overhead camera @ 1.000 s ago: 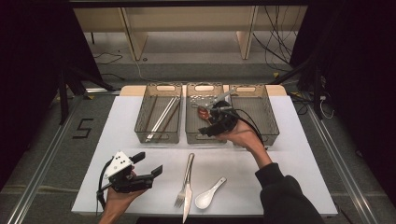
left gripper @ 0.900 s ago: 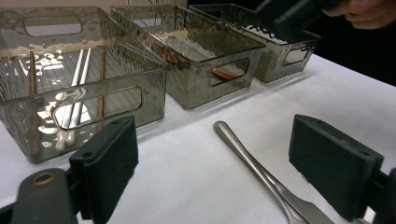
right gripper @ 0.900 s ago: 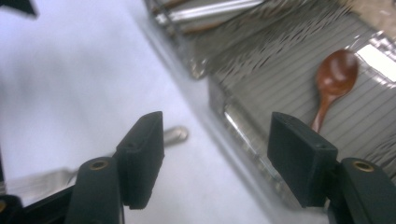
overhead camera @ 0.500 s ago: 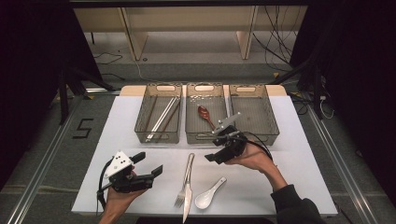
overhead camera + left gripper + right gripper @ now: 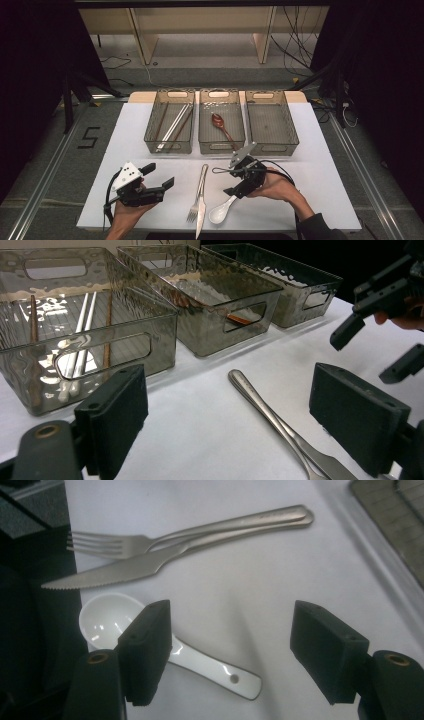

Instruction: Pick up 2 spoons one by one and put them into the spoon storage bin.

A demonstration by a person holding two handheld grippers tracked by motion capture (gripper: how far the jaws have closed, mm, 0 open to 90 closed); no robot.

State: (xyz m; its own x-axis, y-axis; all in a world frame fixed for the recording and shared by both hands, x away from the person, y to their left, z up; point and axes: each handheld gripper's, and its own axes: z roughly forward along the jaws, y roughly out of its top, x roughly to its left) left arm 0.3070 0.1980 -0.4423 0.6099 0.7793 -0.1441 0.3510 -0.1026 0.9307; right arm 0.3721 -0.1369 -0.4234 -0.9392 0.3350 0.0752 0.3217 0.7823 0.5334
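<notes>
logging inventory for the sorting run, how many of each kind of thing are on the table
bins: 3 (left bin, middle bin, right bin)
spoons: 2 (white spoon, brown spoon)
fork: 1
knife: 1
chopsticks, in the left bin: 4 sticks, as far as I can tell
total: 11

A glossy white spoon [image 5: 165, 647] is seen on a plain white table cover [image 5: 325, 170]. A silver fork [image 5: 165, 539] and knife [image 5: 150, 562] are shown, smoky grey translucent bins [image 5: 221, 125] with perforated rims, and a reddish-brown spoon [image 5: 221, 126].
</notes>
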